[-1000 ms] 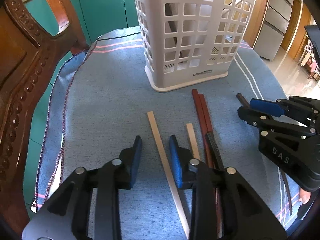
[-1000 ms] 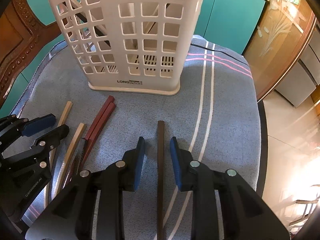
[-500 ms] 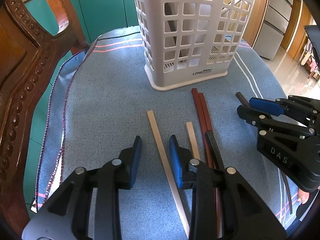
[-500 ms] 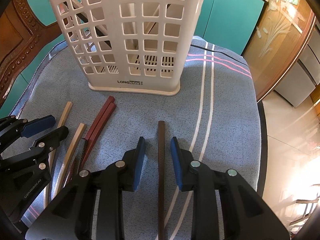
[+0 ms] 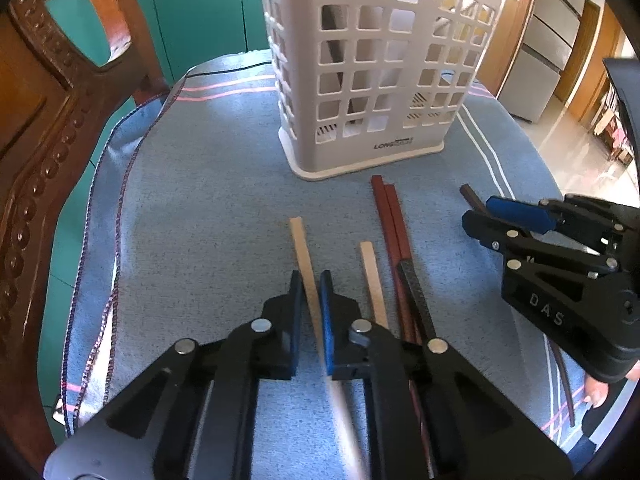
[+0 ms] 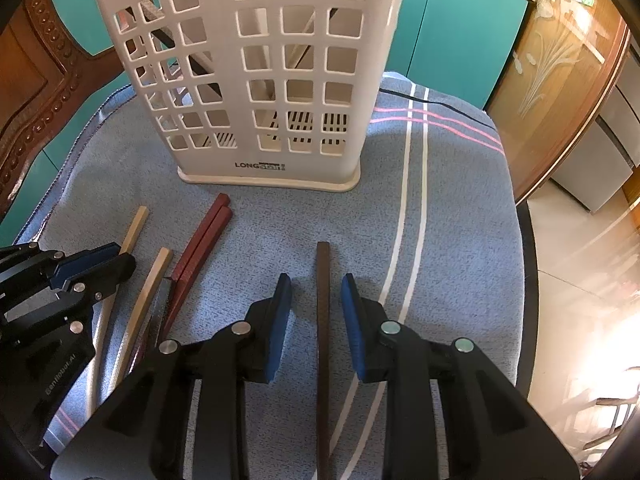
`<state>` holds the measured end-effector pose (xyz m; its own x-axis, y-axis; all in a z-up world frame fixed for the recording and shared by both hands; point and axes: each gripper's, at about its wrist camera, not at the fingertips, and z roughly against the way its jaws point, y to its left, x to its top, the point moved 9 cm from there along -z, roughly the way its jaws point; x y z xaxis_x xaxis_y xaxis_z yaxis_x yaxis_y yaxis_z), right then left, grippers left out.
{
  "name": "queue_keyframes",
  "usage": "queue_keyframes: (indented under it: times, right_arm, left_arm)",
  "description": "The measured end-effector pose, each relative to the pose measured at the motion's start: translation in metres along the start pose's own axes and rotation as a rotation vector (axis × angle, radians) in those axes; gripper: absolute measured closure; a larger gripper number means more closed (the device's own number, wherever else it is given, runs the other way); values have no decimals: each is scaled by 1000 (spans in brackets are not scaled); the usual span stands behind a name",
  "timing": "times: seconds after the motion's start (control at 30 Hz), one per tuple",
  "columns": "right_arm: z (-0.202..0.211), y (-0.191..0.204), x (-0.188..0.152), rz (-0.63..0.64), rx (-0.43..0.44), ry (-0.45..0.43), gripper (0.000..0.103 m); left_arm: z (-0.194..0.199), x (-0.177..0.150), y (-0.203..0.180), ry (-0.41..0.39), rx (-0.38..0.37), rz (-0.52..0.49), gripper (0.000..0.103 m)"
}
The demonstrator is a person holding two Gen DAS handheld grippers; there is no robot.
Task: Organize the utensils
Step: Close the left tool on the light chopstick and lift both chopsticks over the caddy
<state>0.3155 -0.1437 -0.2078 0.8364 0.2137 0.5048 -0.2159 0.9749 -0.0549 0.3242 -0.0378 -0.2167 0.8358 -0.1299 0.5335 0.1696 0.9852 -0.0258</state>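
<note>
A white slotted utensil basket [image 5: 372, 68] stands upright on a blue cloth [image 5: 208, 208], with some sticks inside it [image 6: 256, 64]. My left gripper [image 5: 311, 282] is shut on a pale wooden chopstick [image 5: 301, 240]. Beside it lie a second pale chopstick [image 5: 370, 268], a pair of red chopsticks [image 5: 390, 216] and a black one [image 5: 414, 288]. My right gripper [image 6: 316, 292] is open, its fingers on either side of a dark brown chopstick [image 6: 322, 280] that lies on the cloth. The red pair [image 6: 204, 236] also shows in the right wrist view.
A carved wooden chair back [image 5: 44, 128] rises at the left edge of the table. Teal cabinets [image 6: 460, 28] stand behind. The cloth's right side with white stripes [image 6: 416, 200] ends at the table edge above a tiled floor [image 6: 580, 280].
My left gripper has closed its fingers onto the pale chopstick, which was lying between open fingers before. My right gripper has stayed open around the brown chopstick.
</note>
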Motion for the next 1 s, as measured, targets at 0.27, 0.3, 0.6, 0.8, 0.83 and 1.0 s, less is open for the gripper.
queue_keyframes:
  times: [0.27,0.3,0.6,0.8,0.83,1.0]
  right_arm:
    - [23,4,8,-12,65,-72,96]
    - [34,4,10,-12,74,-98,96]
    - [139,-19,18,-96,174,-317,96]
    - [212,-37,21,-141,211,-446,96]
    - [224,-40,24,-147,216,-470,96]
    - [278,-49,57,-162,226,-594,96]
  left_arm:
    - [19,3,9,-49,-23,26,96]
    - [29,4,9,-68,-40,30,96]
    - [145,33,9,-295,-144,78,96]
    - [213,51,5,-415,-177,74,96]
    - [225,56,3,-439,-178,64,96]
    - [275,104,-4,-544,-172,14,96]
